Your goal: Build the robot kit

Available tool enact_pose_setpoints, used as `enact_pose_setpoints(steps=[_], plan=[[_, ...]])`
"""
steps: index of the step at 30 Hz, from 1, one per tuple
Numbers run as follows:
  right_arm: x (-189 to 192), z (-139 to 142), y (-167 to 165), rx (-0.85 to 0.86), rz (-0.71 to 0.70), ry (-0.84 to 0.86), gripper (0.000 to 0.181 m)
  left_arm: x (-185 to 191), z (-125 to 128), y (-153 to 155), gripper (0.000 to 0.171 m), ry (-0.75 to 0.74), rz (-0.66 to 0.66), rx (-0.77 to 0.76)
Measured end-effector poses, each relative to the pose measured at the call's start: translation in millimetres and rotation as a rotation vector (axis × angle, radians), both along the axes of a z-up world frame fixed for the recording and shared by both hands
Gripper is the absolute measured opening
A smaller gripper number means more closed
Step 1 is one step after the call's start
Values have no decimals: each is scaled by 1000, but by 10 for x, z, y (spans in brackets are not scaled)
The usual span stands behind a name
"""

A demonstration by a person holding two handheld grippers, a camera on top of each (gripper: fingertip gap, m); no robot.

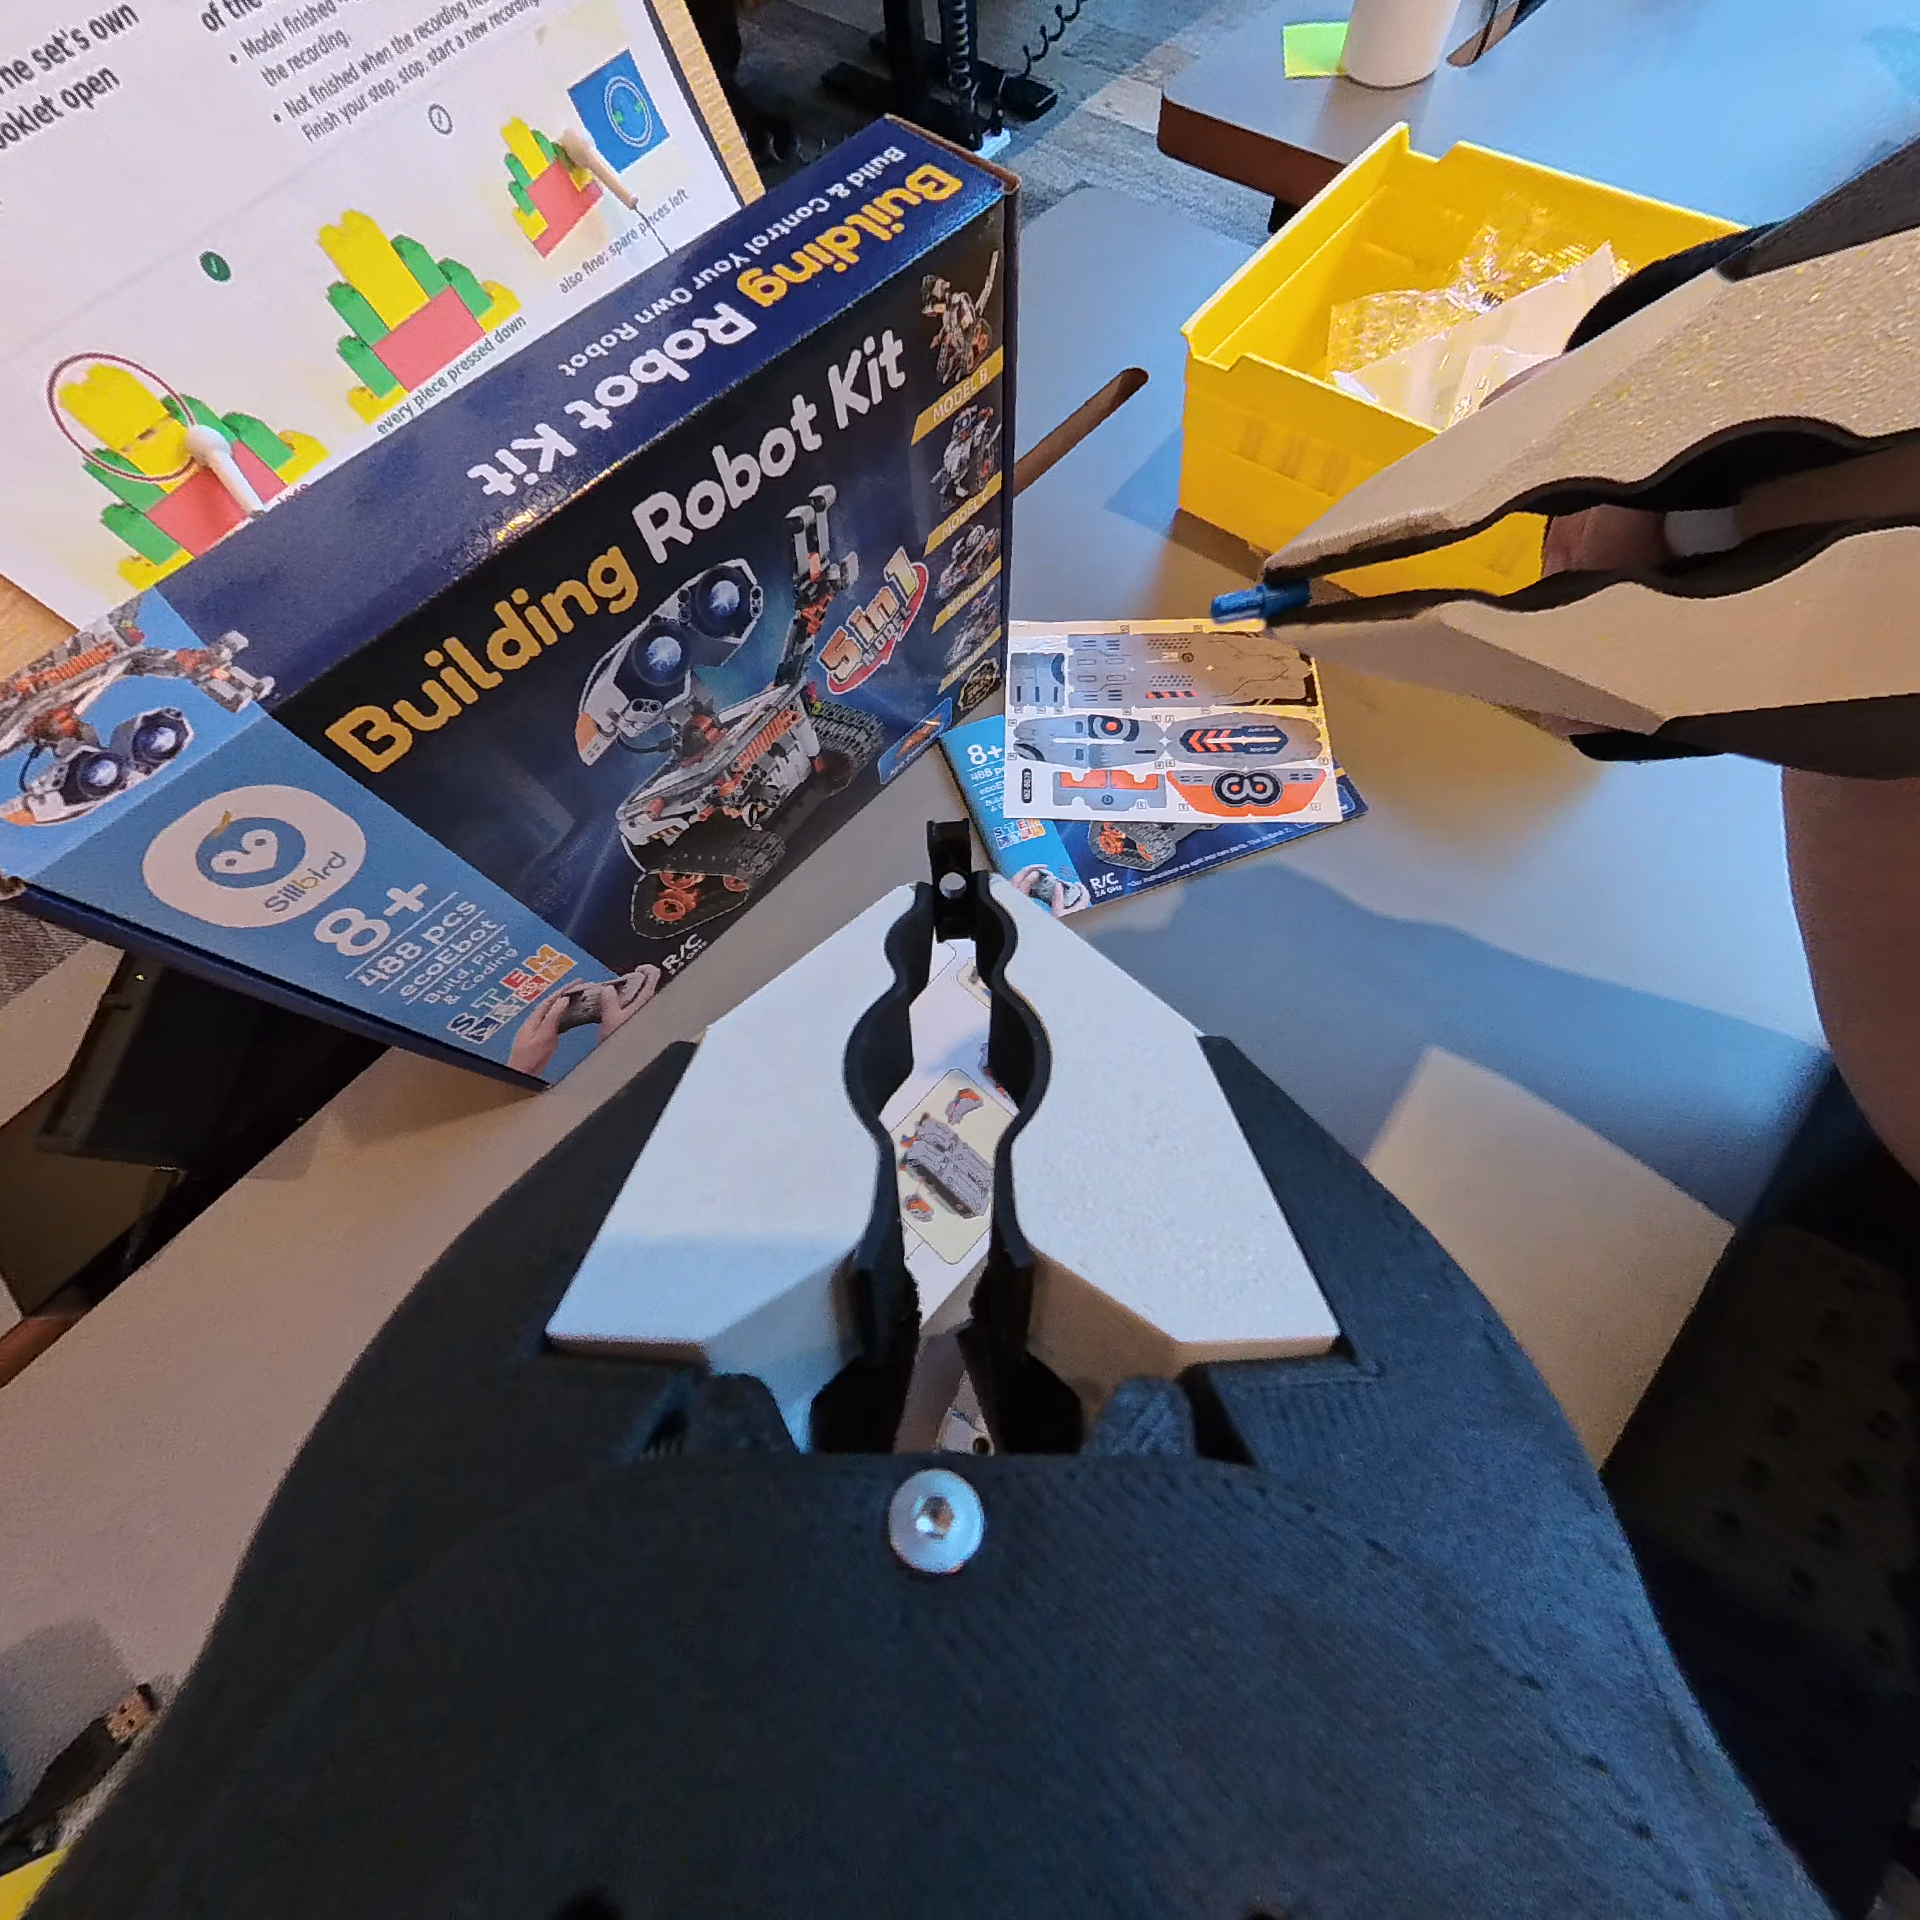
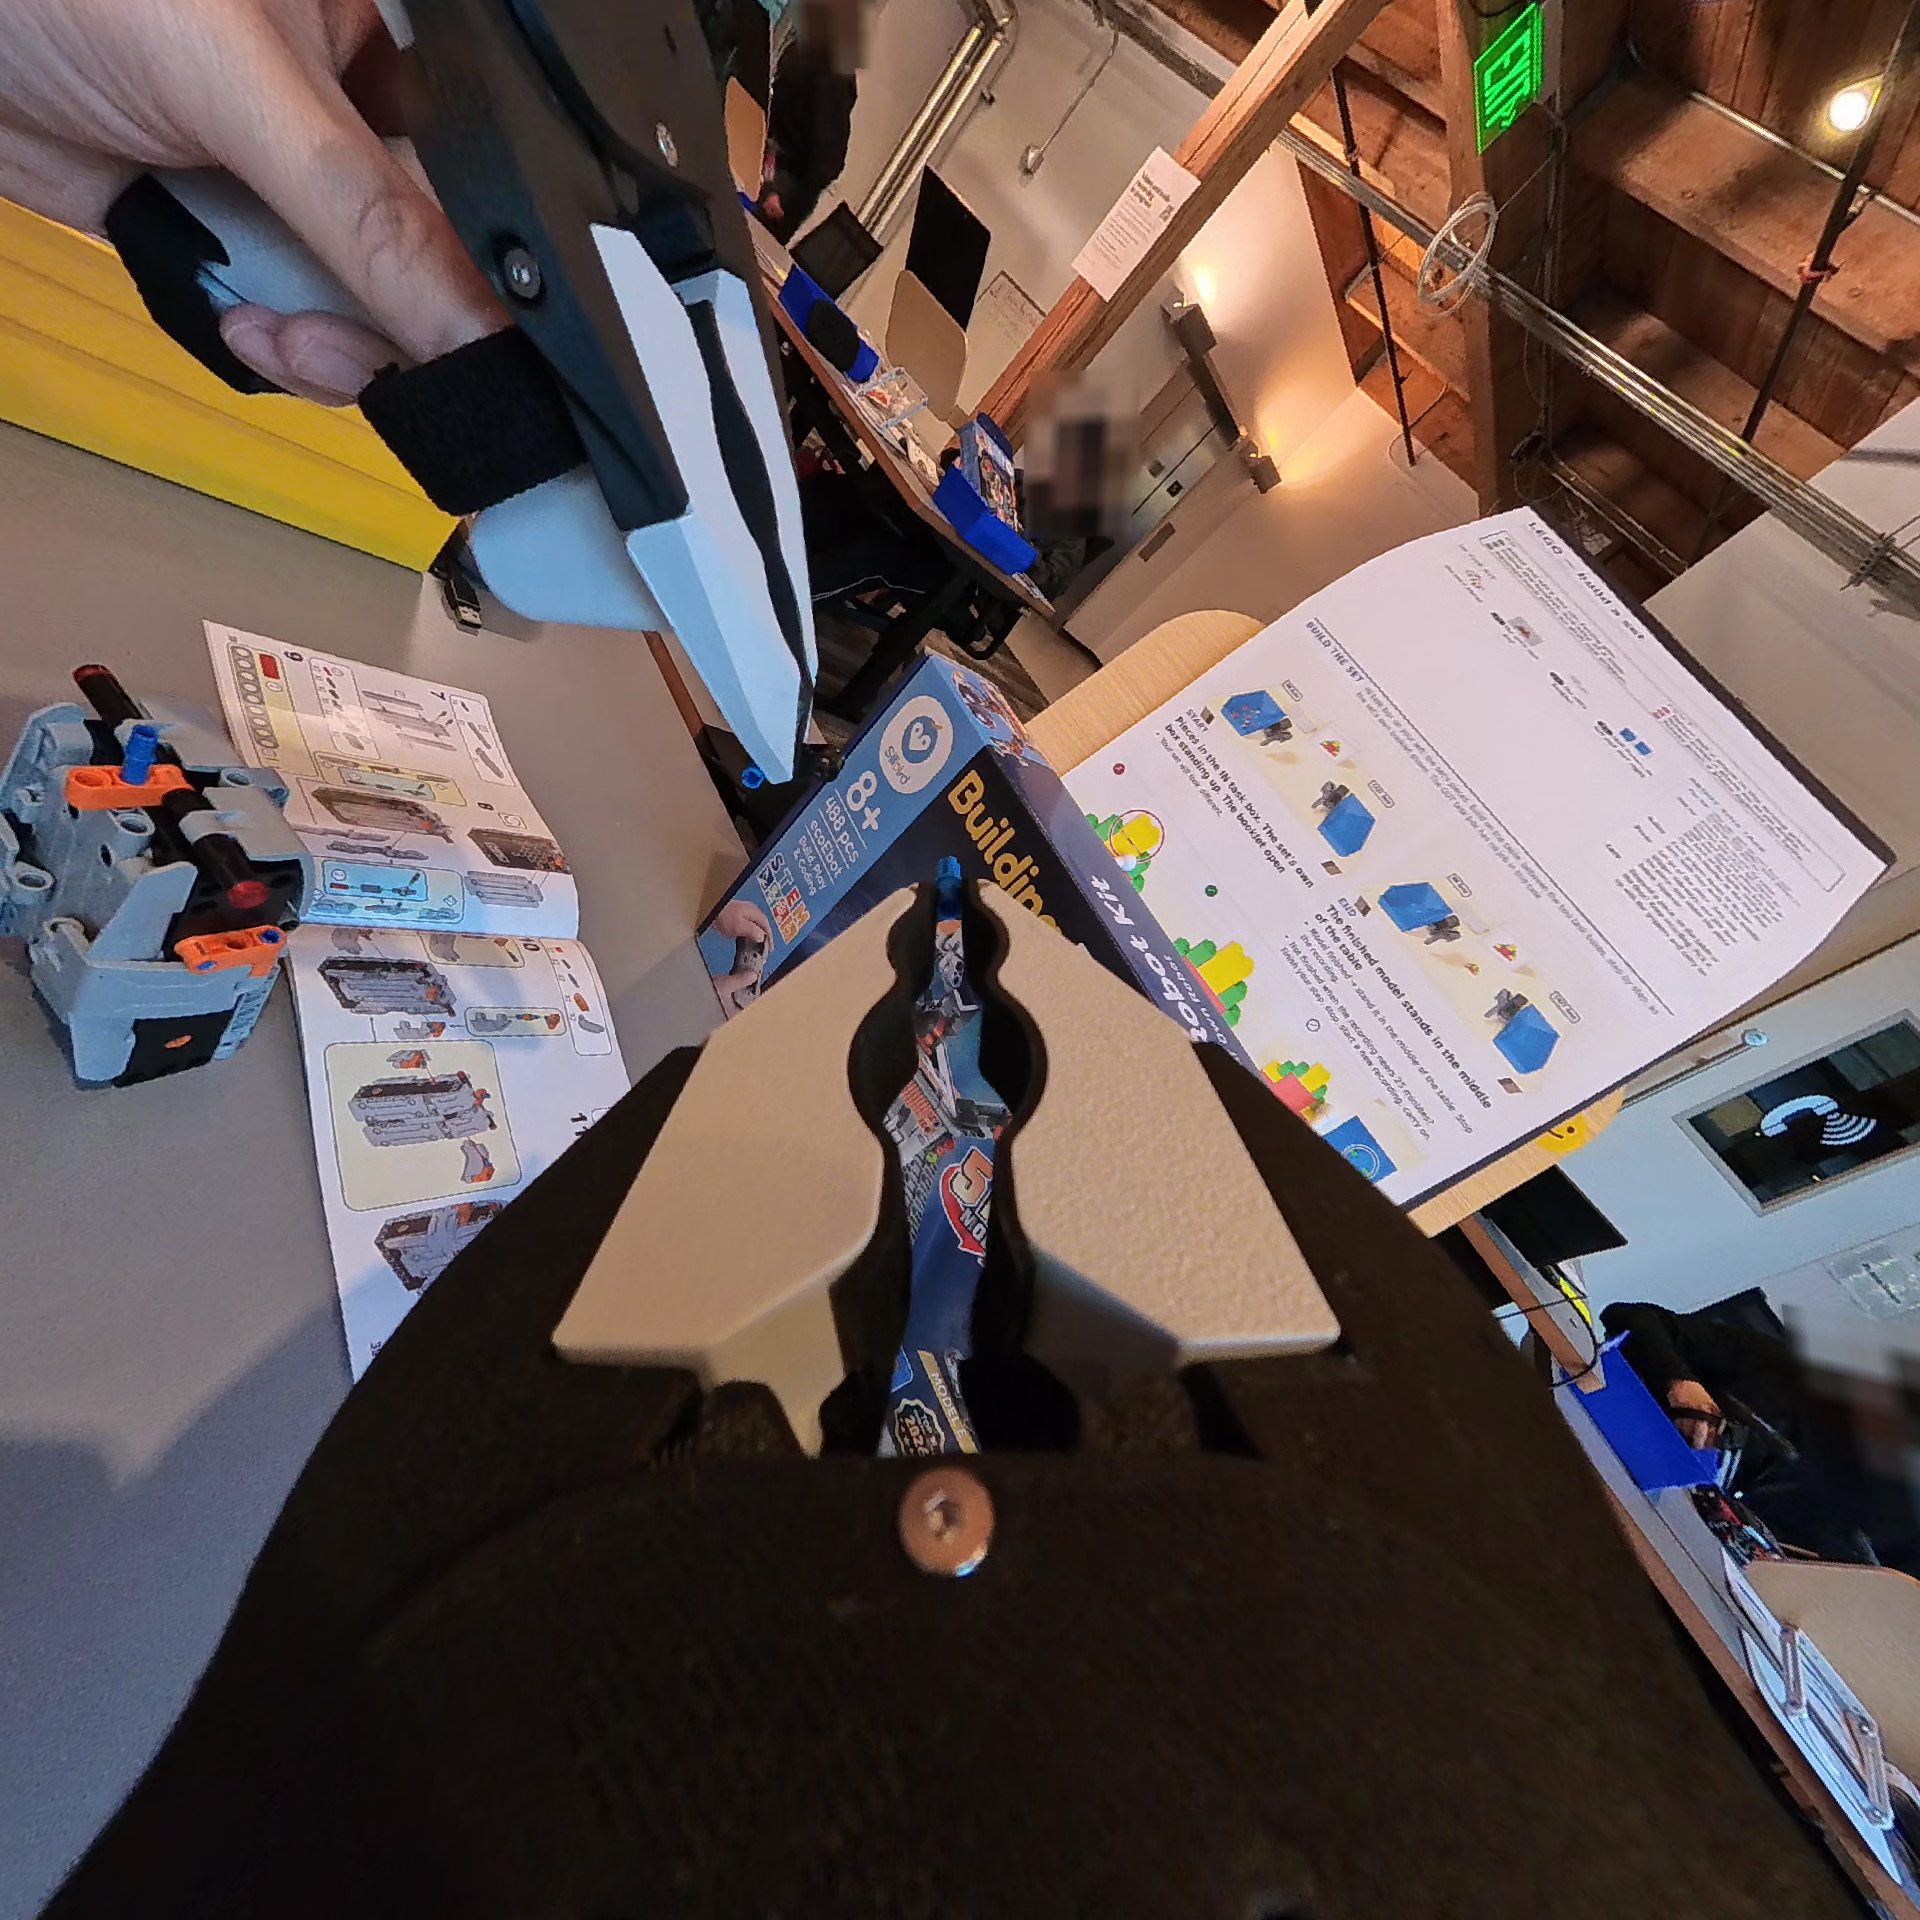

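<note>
My left gripper [image 1: 951,883] is shut on a small black brick piece [image 1: 950,854] that sticks up from its tips, above the grey table [image 1: 1455,935]. My right gripper [image 1: 1273,601] comes in from the right and is shut on a small blue pin [image 1: 1252,601], up and to the right of the black piece and apart from it. In the right wrist view my right gripper [image 2: 948,891] pinches the blue pin [image 2: 947,871]. The left gripper [image 2: 792,750] hangs at the upper left, a blue bit [image 2: 753,776] at its tip.
A blue robot kit box [image 1: 623,582] stands tilted before a printed instruction board [image 1: 312,208]. A sticker sheet [image 1: 1164,717] lies on a booklet. A yellow bin [image 1: 1299,395] holds clear bags. A partly built grey model [image 2: 145,883] sits beside an open instruction booklet [image 2: 436,987]. My hands' fingertips stand some 7 cm from each other. It is some 15 cm from my left tips to the partly built grey model [image 2: 145,883].
</note>
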State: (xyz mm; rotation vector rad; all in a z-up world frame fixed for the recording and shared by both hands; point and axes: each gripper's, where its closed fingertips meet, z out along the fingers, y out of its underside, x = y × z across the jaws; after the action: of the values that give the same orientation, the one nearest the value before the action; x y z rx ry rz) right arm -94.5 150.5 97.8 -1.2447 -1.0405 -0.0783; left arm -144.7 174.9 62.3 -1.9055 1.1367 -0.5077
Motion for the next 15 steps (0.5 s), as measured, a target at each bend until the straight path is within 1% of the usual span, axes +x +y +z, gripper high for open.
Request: enact_pose_setpoints(steps=[10, 15], plan=[[-22, -8, -4, 0, 3, -6, 3, -4, -7, 11, 5, 13, 6, 14], [-98, -20, -24, -2, 27, -6, 3, 10, 7, 13, 5, 15, 0, 32]])
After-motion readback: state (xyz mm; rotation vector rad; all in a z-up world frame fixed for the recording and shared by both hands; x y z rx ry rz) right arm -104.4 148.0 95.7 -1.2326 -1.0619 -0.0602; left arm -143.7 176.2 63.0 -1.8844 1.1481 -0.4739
